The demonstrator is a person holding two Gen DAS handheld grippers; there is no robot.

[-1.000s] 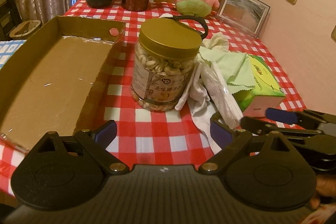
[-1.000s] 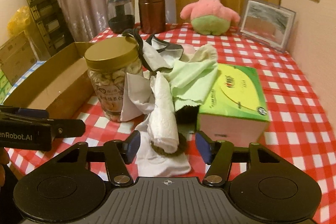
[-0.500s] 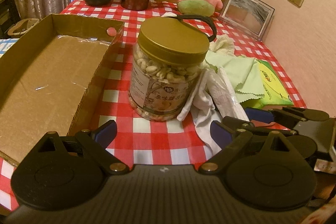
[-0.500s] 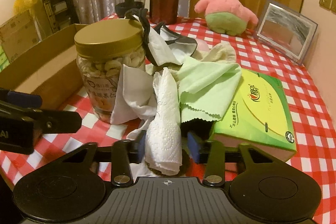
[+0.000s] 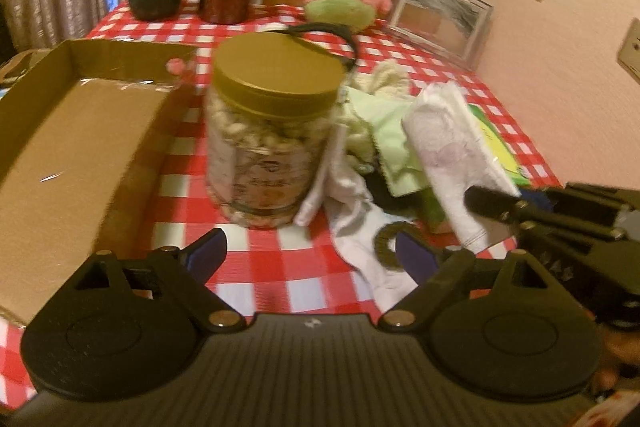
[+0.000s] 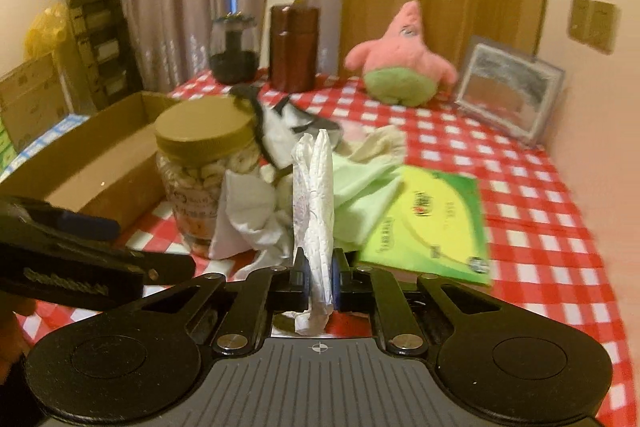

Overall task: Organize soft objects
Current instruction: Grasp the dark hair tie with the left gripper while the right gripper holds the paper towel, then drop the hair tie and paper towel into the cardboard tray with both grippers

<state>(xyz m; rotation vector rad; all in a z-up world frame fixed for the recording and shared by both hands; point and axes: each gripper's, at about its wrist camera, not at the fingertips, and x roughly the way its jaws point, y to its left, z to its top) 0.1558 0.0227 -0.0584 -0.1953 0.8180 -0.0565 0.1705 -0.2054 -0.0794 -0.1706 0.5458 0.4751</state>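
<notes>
The right gripper (image 6: 320, 277) had just been closing, and its pads pinched a folded white paper towel (image 6: 314, 195), which stood upright between them, lifted above the pile of cloths. The left gripper (image 5: 310, 253) hung over the near edge of the checked tablecloth (image 5: 256, 259) with its fingers spread wide, though they had just narrowed a little, and nothing between them.

A flat cardboard box (image 5: 72, 131) lay on the left side of the table; its floor showed only bare cardboard. Just right of it stood a clear jar (image 5: 266, 147) with a gold screw lid, filled nearly to the top with pale nuts. Crumpled against the jar's right side were a white cloth (image 5: 352, 227), a light green cloth (image 6: 360, 195) and a cream one (image 6: 380, 145). The green cloth overlapped a green tissue box (image 6: 432, 223) further right. At the far end stood a dark glass jar (image 6: 234, 47), a brown canister (image 6: 294, 47), a pink plush toy (image 6: 400, 65) and a picture frame (image 6: 510, 93).
</notes>
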